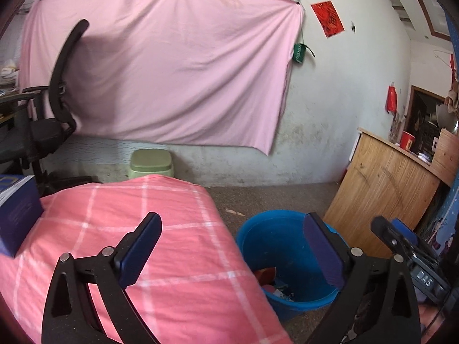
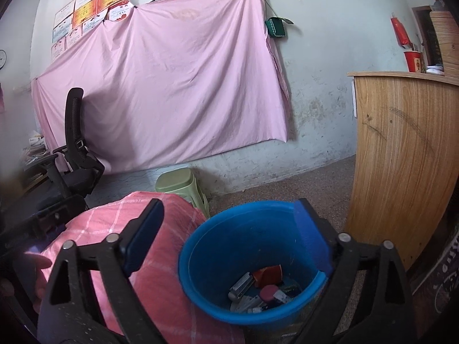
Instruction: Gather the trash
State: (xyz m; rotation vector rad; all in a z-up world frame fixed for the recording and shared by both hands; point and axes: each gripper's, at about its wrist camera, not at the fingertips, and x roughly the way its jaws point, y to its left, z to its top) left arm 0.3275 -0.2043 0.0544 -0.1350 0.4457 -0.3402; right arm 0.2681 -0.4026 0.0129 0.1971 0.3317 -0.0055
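A blue bucket (image 1: 266, 243) (image 2: 243, 243) stands on the floor beside a surface under a pink checked cover (image 1: 143, 243). Several pieces of trash (image 2: 258, 289) lie in its bottom: red, pink and grey scraps. My left gripper (image 1: 232, 223) is open with nothing between its fingers, one finger over the cover and the other over the bucket. My right gripper (image 2: 229, 209) is open and empty too, spread over the bucket's mouth. The right gripper's body also shows at the lower right of the left wrist view.
A dark blue box (image 1: 17, 215) sits on the cover at the left. A green stool (image 2: 178, 183) and a black office chair (image 2: 74, 143) stand by the wall with a pink sheet. A wooden cabinet (image 2: 401, 157) rises right of the bucket.
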